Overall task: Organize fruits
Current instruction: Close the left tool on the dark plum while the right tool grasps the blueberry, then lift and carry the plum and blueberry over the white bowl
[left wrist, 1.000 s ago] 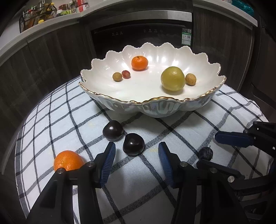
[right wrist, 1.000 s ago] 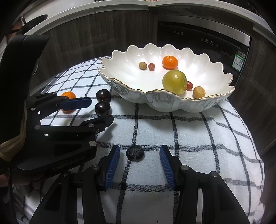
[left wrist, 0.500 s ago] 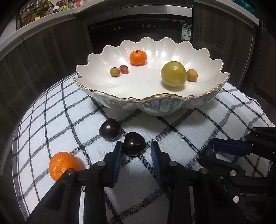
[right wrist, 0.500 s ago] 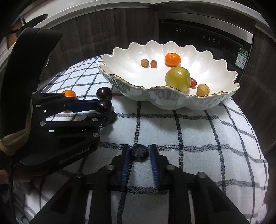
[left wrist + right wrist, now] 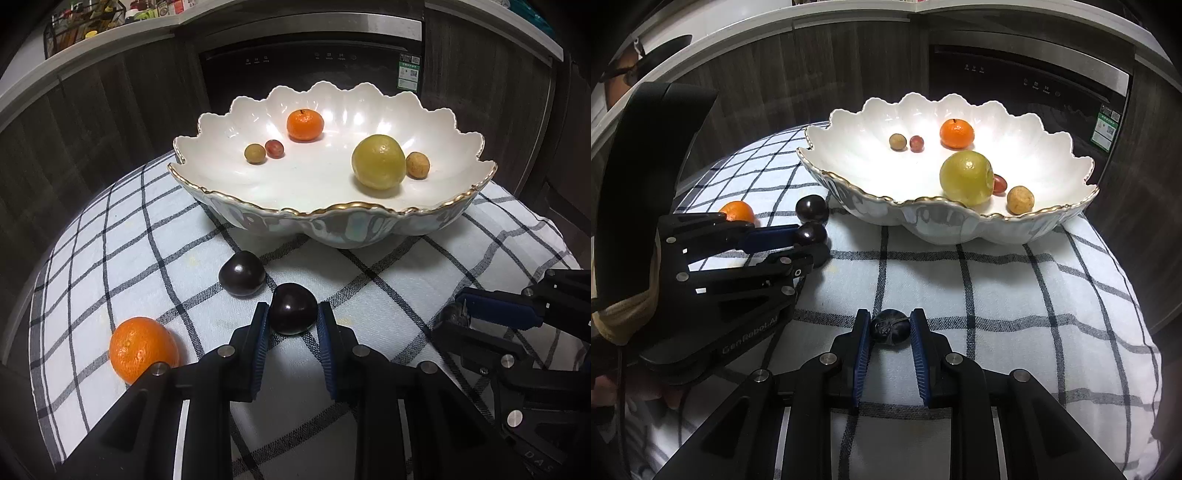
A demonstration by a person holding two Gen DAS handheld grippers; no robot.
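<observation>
With both grippers pinched on fruit — left gripper (image 5: 293, 325) on a plum (image 5: 293, 308), right gripper (image 5: 889, 329) on what looks a wrinkled fruit (image 5: 889, 329) — lift straight, clear the bowl (image 5: 332, 218) rim.

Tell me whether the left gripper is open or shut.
Shut on a dark plum: the left gripper has both blue fingers pressed against the plum's sides, on the checked cloth.

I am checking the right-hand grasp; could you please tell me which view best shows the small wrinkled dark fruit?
The right wrist view: the small wrinkled dark fruit sits centred between the right tongs. In the left wrist view only a sliver shows behind them.
</observation>
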